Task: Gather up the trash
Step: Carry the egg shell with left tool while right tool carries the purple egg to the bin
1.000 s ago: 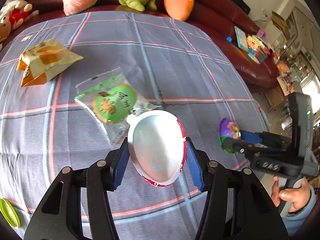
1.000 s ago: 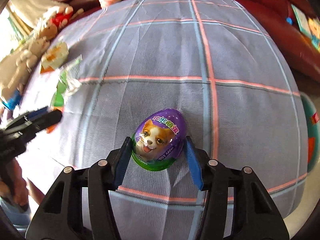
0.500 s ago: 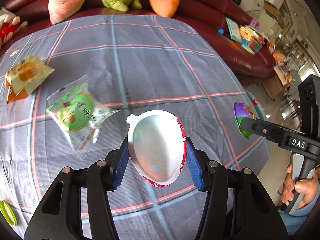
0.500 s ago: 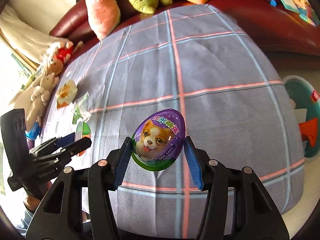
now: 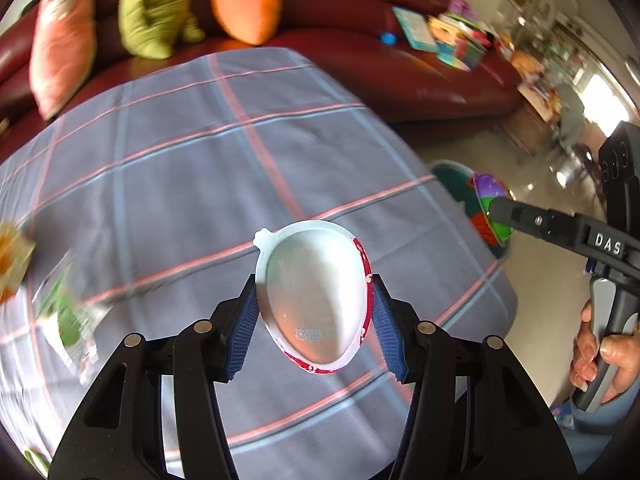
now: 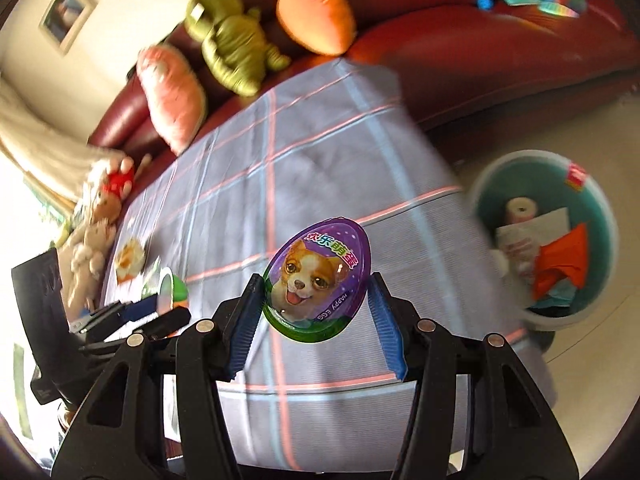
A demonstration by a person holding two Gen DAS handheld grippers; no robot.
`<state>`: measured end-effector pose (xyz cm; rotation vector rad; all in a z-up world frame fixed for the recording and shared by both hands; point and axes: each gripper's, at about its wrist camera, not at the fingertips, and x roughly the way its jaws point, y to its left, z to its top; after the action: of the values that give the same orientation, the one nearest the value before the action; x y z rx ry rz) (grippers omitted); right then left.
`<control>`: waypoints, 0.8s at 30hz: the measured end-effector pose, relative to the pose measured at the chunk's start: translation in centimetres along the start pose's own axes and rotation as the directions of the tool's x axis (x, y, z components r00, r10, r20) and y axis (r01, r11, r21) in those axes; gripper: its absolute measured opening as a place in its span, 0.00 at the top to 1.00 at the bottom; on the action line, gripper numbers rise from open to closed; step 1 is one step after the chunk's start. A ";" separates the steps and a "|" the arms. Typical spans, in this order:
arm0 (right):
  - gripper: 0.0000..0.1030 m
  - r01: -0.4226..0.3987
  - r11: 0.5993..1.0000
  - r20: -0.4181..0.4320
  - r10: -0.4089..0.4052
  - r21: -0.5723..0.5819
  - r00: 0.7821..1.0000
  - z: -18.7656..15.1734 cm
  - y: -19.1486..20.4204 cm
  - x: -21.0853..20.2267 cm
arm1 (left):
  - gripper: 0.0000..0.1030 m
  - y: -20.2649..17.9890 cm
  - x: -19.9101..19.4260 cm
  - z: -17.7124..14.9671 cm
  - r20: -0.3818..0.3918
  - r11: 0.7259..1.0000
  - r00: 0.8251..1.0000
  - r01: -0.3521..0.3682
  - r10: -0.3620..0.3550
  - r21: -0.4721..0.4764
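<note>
Left wrist view shows our left gripper (image 5: 314, 308) clamped about halfway on a white egg-shaped shell half (image 5: 314, 294), blue pads pressing its two long sides, hollow face turned toward the camera. Right wrist view shows our right gripper (image 6: 316, 300) closed to a similar width on the purple egg package (image 6: 318, 278) with the puppy print, also pinched across its narrow width. We judge that this sideways hold suits both pieces: they are rounded and slick, and the pads meet the flattest flanks.

Both pieces hang above the table (image 6: 320, 184), near the corner closest to the bin (image 6: 544, 236). That bin stands on the floor just beside the table, its mouth open, already holding paper and an orange scrap. From the bin, the sofa (image 5: 360, 60) lies further back, well apart, so nothing crowds the drop path. The table edge nearest the bin is bare cloth. Far from the bin, across the table, a green-printed wrapper (image 5: 68, 316) and a yellow packet (image 6: 129, 258) lie uncollected, so we judge more trips remain.
</note>
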<state>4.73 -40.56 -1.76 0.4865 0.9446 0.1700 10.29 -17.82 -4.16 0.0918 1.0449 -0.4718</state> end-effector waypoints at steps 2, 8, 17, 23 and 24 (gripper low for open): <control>0.51 0.014 0.999 0.037 -0.015 0.042 0.999 0.7 -2.5 -1.6 | 0.47 -2.0 0.9 1.3 -0.006 0.999 1.000 0.009 -0.009 0.039; 0.50 0.062 0.984 0.122 -0.083 0.164 0.989 1.8 -9.7 -6.0 | 0.47 -8.6 3.9 4.7 -0.031 0.988 0.998 0.052 -0.048 0.143; 0.50 0.081 0.958 0.138 -0.123 0.276 0.983 2.3 -16.4 -7.9 | 0.47 -17.3 9.0 7.7 -0.094 0.960 0.992 0.103 -0.081 0.262; 0.50 0.097 0.947 0.108 -0.136 0.305 0.985 2.7 -18.6 -7.4 | 0.47 -20.6 12.2 8.4 -0.145 0.949 0.985 0.131 -0.093 0.286; 0.50 0.100 0.947 0.105 -0.138 0.306 0.985 2.8 -18.8 -7.4 | 0.47 -20.9 12.8 8.5 -0.152 0.949 0.984 0.133 -0.092 0.287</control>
<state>1.38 -60.58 -3.84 0.7099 0.8771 -0.1165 13.77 -43.31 -7.63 0.3373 1.1112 -0.7333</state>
